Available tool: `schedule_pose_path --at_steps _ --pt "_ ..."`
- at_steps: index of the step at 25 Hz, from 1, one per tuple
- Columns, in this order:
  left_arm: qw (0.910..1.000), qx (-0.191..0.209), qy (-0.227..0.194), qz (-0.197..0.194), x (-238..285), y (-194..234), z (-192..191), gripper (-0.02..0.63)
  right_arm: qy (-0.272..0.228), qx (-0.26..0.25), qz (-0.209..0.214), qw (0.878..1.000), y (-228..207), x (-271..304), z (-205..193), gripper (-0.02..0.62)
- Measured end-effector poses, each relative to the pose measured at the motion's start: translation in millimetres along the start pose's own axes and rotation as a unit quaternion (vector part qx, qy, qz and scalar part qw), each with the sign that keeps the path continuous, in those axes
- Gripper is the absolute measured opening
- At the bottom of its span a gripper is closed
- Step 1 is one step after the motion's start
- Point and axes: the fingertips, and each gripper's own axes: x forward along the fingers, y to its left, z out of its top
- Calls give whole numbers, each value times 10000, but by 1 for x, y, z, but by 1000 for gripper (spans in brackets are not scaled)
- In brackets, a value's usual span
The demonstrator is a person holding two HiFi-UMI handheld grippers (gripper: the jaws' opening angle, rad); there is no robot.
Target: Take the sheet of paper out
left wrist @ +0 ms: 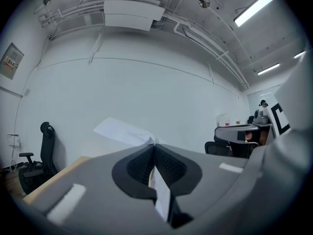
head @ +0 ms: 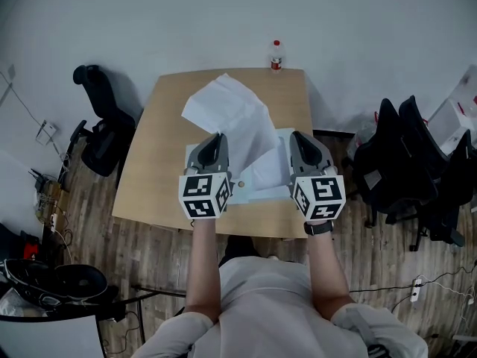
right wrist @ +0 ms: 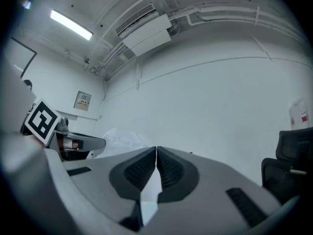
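White creased sheet of paper [head: 227, 110] is held up over the light wooden counter [head: 153, 170]. The left gripper [head: 216, 140] pinches one edge of it, fingers closed tight on the sheet. The right gripper [head: 299, 140] has its fingers closed on a thin edge of the pale blue plastic folder [head: 272, 181], which sits under the sheet's lower end.

White walls [left wrist: 146, 82], plank floor [head: 149, 252], wooden table [head: 149, 170], black chairs [head: 100, 136] on both sides, strip lights [right wrist: 71, 24] overhead
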Motion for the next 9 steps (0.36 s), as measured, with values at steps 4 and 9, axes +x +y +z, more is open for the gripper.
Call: schedule_pose_path --at_steps 4,9 --pt "10000 -31 43 -18 0 -1 -5 11 47 -10 1 10000 1 -2 -4 14" --pt "9999 -93 112 -25 5 4 -10 11 126 -14 21 9999 0 4 -8 14"
